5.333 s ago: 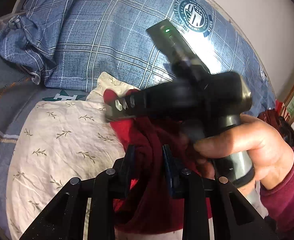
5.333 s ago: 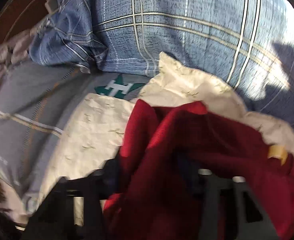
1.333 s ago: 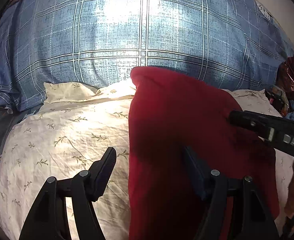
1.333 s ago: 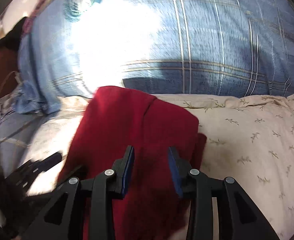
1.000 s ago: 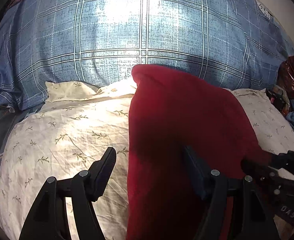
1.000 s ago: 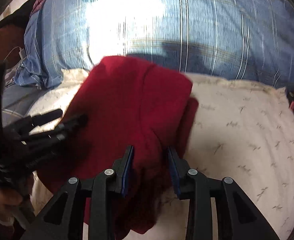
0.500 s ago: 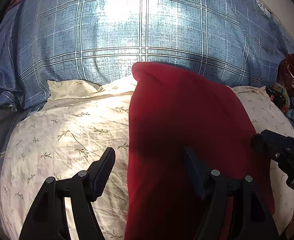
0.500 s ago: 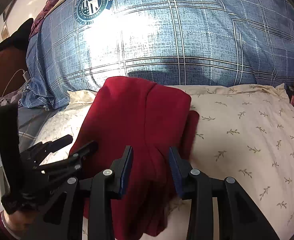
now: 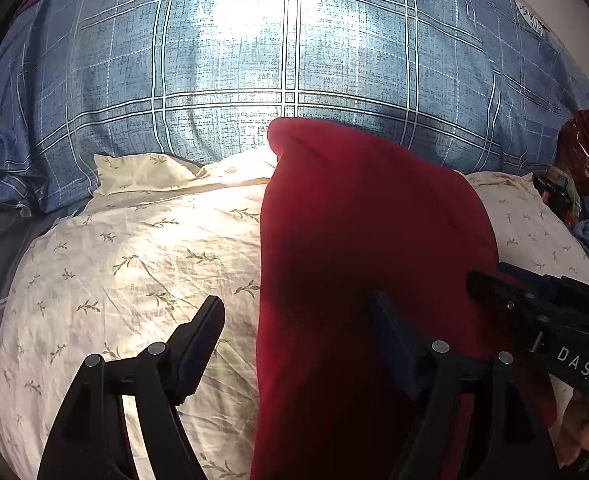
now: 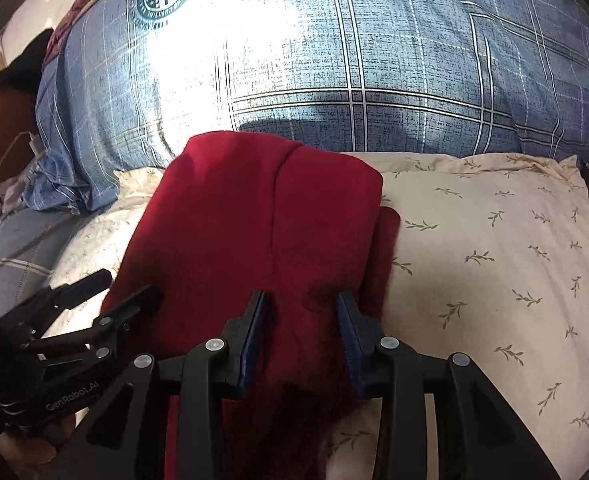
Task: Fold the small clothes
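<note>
A dark red garment [image 9: 358, 240] lies folded lengthwise on a cream leaf-print pillow [image 9: 134, 256]. It also shows in the right wrist view [image 10: 254, 232], with a narrow strip sticking out along its right edge. My left gripper [image 9: 294, 332] is open, its jaws wide apart over the garment's left edge at the near end. My right gripper [image 10: 300, 320] is partly open, with the garment's near right part bunched between its blue pads; the pads do not pinch it. Each gripper shows in the other's view.
A big blue plaid pillow [image 9: 294, 52] with a round emblem rises behind the cream pillow [image 10: 494, 248]. Grey bedding [image 10: 18, 240] lies at the left. Red and dark clutter [image 9: 582, 160] sits at the far right edge.
Five seconds ago both grippers held the crumpled garment in the air; now it lies flat and folded. In the last second the right gripper shifted slightly; the left stayed put.
</note>
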Demonstrator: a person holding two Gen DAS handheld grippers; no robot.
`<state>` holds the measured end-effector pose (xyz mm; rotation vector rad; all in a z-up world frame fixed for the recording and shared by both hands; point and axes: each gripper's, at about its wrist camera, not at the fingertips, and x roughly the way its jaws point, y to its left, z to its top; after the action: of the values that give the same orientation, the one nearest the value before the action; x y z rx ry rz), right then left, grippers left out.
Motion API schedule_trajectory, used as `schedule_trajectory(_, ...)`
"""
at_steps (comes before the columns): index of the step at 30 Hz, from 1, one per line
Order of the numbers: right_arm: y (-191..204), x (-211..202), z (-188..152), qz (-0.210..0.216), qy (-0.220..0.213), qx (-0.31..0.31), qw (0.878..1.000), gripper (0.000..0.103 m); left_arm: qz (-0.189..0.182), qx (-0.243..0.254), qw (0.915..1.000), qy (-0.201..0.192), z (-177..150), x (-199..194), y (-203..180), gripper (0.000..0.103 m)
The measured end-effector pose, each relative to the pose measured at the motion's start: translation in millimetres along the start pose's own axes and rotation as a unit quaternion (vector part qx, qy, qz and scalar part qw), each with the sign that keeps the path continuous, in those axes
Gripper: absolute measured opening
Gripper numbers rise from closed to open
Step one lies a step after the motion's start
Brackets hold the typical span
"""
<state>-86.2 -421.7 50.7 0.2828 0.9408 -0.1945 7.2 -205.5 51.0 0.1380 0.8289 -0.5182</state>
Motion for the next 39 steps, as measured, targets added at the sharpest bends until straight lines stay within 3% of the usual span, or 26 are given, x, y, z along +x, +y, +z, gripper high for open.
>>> schedule_trajectory(1, -4, -5, 0, 0.01, -0.006, 0.012, 1.0, 0.039, -0.004, 0.0, 1.0, 0.0, 0, 0, 1, 0.076)
schedule_trajectory(8, -31, -24, -1, 0.04, -0.047, 0.064, 0.996, 0.086, -0.068, -0.029, 0.9971, 0.017, 5, 1, 27, 0.08)
schedule_trajectory(14, -43, 3, 2, 0.072, -0.023, 0.083, 0.994, 0.086, -0.135, -0.06, 0.9883, 0.037, 7, 15, 48, 0.082)
schedule_trajectory(18, -56, 27, 1, 0.125, -0.006, 0.126, 0.984, 0.087, -0.159, -0.066, 0.984, 0.048, 8, 29, 52, 0.086)
schedule_trajectory(22, -46, 38, 8, 0.147, -0.002, 0.111, 0.983, 0.083, -0.18, -0.082, 0.978, 0.066, 11, 47, 54, 0.091)
schedule_trajectory(23, -41, 39, 9, 0.138, -0.003, 0.102, 0.985, 0.072, -0.185, -0.083, 0.977, 0.066, 11, 47, 54, 0.089)
schedule_trajectory(25, -30, 36, 12, 0.118, -0.009, 0.08, 0.99, 0.062, -0.193, -0.079, 0.9759, 0.065, 15, 50, 52, 0.069)
schedule_trajectory(27, -24, 27, 15, 0.112, -0.016, 0.07, 0.991, 0.046, -0.182, -0.069, 0.979, 0.061, 17, 44, 48, 0.064)
schedule_trajectory(29, -20, 13, 17, 0.122, -0.023, 0.069, 0.99, 0.042, -0.176, -0.056, 0.9811, 0.057, 17, 35, 46, 0.057)
schedule_trajectory(31, -13, -3, 16, 0.14, -0.023, 0.064, 0.988, 0.042, -0.176, -0.05, 0.9816, 0.054, 15, 14, 48, 0.05)
schedule_trajectory(34, 5, -27, 8, 0.163, -0.026, 0.044, 0.985, 0.042, -0.165, -0.041, 0.9844, 0.046, 3, -23, 53, 0.047)
schedule_trajectory(37, 24, -32, -13, 0.181, 0.007, 0.037, 0.983, 0.042, -0.137, -0.048, 0.9879, 0.052, -23, -50, 63, 0.047)
schedule_trajectory(39, 32, -24, -28, 0.178, 0.024, 0.039, 0.983, 0.051, -0.124, -0.063, 0.9885, 0.06, -40, -55, 70, 0.048)
